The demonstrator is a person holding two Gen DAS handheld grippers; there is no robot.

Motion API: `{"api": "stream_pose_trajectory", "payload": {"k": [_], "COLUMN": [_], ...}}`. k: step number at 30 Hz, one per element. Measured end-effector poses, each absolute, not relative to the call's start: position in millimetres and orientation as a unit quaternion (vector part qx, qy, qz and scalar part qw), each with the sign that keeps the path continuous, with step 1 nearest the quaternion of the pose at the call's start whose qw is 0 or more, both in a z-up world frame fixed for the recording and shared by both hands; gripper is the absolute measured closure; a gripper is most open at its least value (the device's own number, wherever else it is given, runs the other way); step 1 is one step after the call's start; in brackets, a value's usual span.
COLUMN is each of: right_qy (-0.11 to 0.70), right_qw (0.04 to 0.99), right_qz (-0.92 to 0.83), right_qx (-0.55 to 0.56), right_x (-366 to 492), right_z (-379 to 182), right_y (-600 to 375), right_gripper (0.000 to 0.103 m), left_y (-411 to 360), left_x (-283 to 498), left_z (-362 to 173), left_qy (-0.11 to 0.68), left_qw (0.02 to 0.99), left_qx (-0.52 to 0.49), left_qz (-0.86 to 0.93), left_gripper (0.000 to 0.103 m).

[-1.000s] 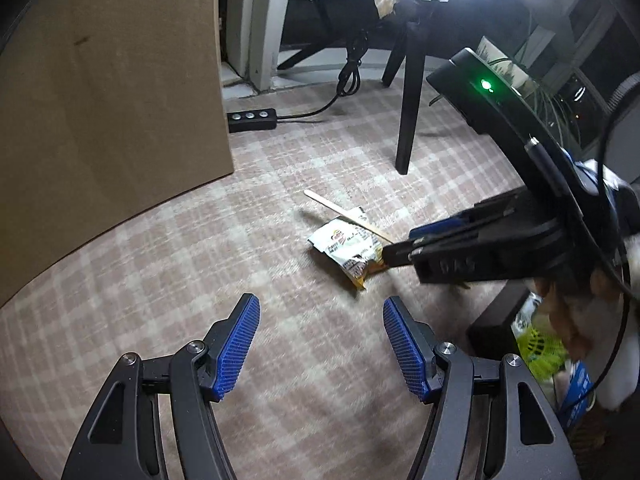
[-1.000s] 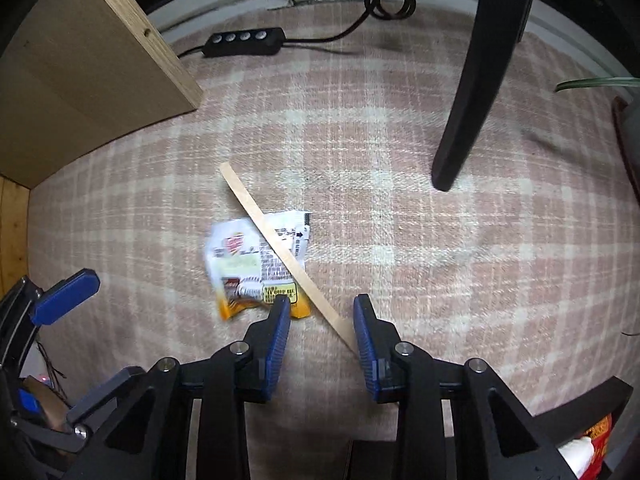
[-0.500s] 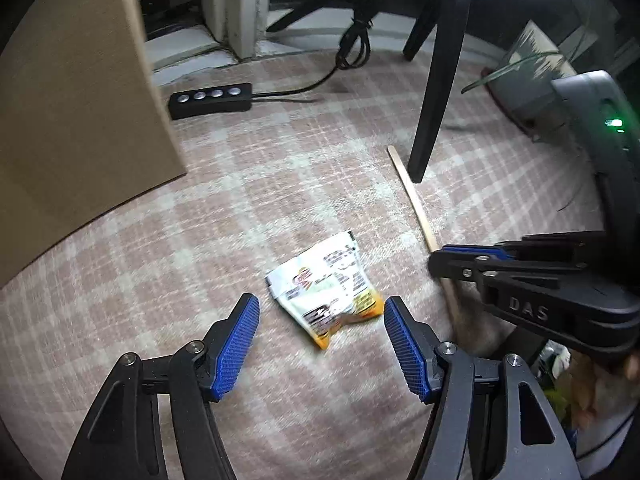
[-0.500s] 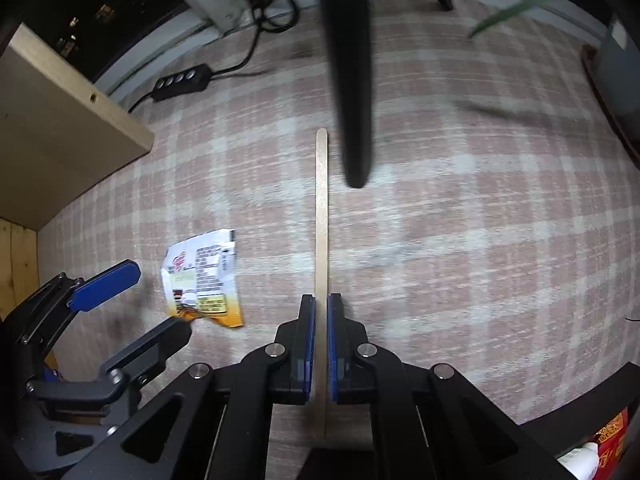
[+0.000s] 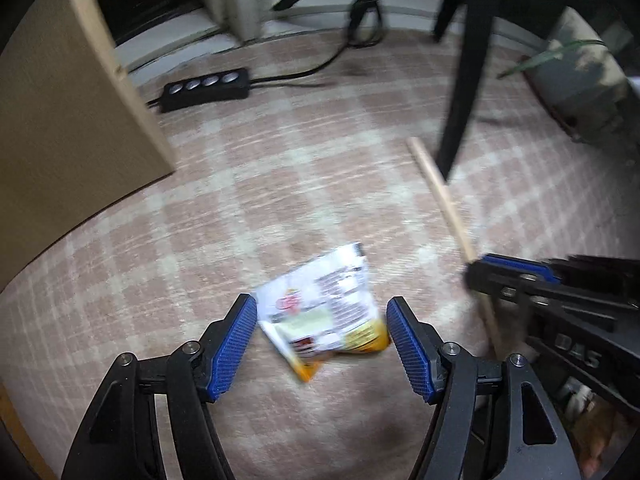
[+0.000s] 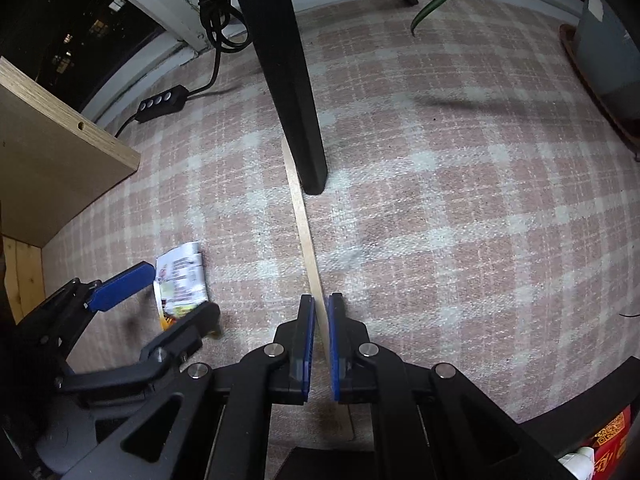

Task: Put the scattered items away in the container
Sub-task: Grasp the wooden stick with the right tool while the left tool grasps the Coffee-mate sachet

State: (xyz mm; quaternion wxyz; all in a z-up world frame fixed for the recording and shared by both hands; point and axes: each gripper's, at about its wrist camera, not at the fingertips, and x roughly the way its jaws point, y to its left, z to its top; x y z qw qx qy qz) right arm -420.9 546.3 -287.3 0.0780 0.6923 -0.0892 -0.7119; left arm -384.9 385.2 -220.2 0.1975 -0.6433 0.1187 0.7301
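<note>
While the right gripper (image 6: 319, 312) clamps the flat wooden stick (image 6: 303, 224) for binning, the left gripper (image 5: 322, 330), spread wide, straddles the crinkled white-and-orange snack packet (image 5: 324, 310).

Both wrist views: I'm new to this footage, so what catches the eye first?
The right claw, shut on a long wooden stick that reaches to a black chair leg. To its left, the open left claw straddles a white and orange snack packet on the checked carpet.
</note>
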Motion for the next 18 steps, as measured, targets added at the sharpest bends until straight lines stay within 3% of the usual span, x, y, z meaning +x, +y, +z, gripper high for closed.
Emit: {"api": "stream_pose_trajectory", "payload": {"k": [6, 11, 18], "right_qy": [-0.082, -0.082, -0.092], "right_qw": [0.078, 0.079, 0.101], "right_qz": [-0.713, -0.713, -0.708], "right_qx": [0.692, 0.692, 0.693], "right_x": [-417.8, -422.1, -417.4], "right_z": [-285.8, -285.3, -284.6], "right_y": [555.0, 561.0, 563.1], "right_gripper": [0.096, 0.097, 0.101], "left_y": [388.1, 389.2, 379.0], "left_x": [-383.8, -383.2, -376.3], "left_z": [-219.3, -214.6, -208.7], "left_qy": [0.12, 0.118, 0.102], "left_qw": [0.195, 0.195, 0.208], "left_qx": [-0.639, -0.632, -0.63], "left_qz": [0.734, 0.741, 0.741], "left_gripper": [0.032, 0.05, 0.055]}}
